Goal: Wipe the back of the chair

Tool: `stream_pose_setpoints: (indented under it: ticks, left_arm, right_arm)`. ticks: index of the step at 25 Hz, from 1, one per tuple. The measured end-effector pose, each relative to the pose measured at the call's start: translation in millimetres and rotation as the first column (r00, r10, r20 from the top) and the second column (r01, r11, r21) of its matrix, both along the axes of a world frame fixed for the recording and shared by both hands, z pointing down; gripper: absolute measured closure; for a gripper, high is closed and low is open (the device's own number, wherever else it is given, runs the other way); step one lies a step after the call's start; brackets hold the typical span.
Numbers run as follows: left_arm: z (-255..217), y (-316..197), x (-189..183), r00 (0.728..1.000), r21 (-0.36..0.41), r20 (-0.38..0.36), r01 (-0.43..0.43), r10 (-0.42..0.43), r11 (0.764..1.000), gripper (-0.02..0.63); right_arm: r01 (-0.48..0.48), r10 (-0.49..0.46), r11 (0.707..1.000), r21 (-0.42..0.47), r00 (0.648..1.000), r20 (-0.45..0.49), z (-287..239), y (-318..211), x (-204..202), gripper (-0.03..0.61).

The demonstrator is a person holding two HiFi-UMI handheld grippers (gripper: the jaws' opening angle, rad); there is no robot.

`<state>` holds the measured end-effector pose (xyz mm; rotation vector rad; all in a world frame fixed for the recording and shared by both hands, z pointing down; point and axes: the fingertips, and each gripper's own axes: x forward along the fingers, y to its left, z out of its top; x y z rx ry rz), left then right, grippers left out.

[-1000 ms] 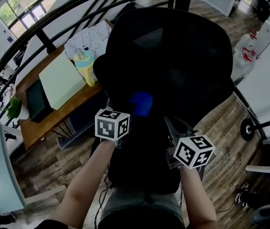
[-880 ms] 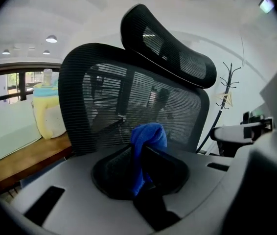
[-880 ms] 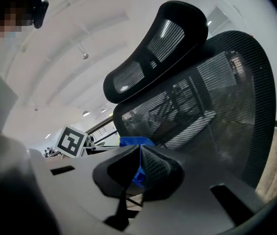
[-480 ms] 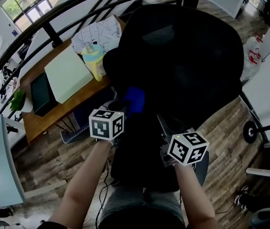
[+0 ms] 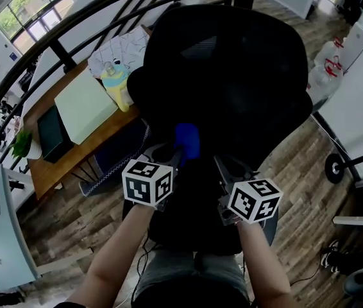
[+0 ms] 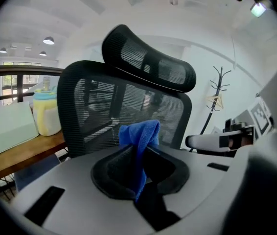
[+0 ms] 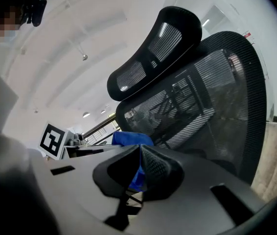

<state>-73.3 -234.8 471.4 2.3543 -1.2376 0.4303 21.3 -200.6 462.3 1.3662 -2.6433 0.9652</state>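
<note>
A black mesh office chair fills the middle of the head view, its back (image 5: 233, 76) facing me. My left gripper (image 5: 178, 156) is shut on a blue cloth (image 5: 186, 140), which sits against the lower part of the chair back. In the left gripper view the cloth (image 6: 139, 141) sticks up from between the jaws in front of the mesh back (image 6: 104, 111) and headrest (image 6: 148, 62). My right gripper (image 5: 225, 167) is just to the right, near the chair's spine, with its jaws pressed together and nothing in them. The right gripper view shows the mesh back (image 7: 212, 97) and, behind the jaws, the blue cloth (image 7: 128, 138).
A wooden desk (image 5: 88, 147) stands left of the chair with a pale green box (image 5: 85, 108), a yellow and blue bottle (image 5: 114, 85) and papers. A black railing (image 5: 72, 24) curves behind it. Water jugs (image 5: 326, 76) are at the right. A coat stand (image 6: 217, 89) stands beyond the chair.
The left gripper and blue cloth shifted slightly left along the lower chair back, then back again. The right gripper stayed close beside it, jaws together.
</note>
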Motion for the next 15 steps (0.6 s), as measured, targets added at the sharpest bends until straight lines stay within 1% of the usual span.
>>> stream_pose_setpoints:
  ticks: [4, 8, 11, 15]
  left_arm:
    - [5, 12, 48, 0.994, -0.013, -0.030, -0.101, 0.100, 0.995, 0.549]
    - [17, 21, 105, 0.979, -0.031, -0.053, -0.198, 0.196, 0.980, 0.549]
    - [31, 28, 145, 0.963, -0.058, -0.067, -0.265, 0.261, 0.963, 0.549]
    - [50, 36, 196, 0.936, -0.082, -0.086, -0.348, 0.341, 0.934, 0.549]
  right_arm:
    - [-0.063, 0.063, 0.998, -0.012, 0.998, -0.003, 7, 12, 28, 0.549]
    - [-0.149, 0.149, 0.988, -0.035, 0.989, -0.011, 18, 25, 72, 0.549]
    - [-0.219, 0.218, 0.974, -0.053, 0.976, -0.015, 26, 35, 105, 0.549]
    - [-0.302, 0.301, 0.950, -0.076, 0.953, -0.021, 40, 47, 145, 0.549]
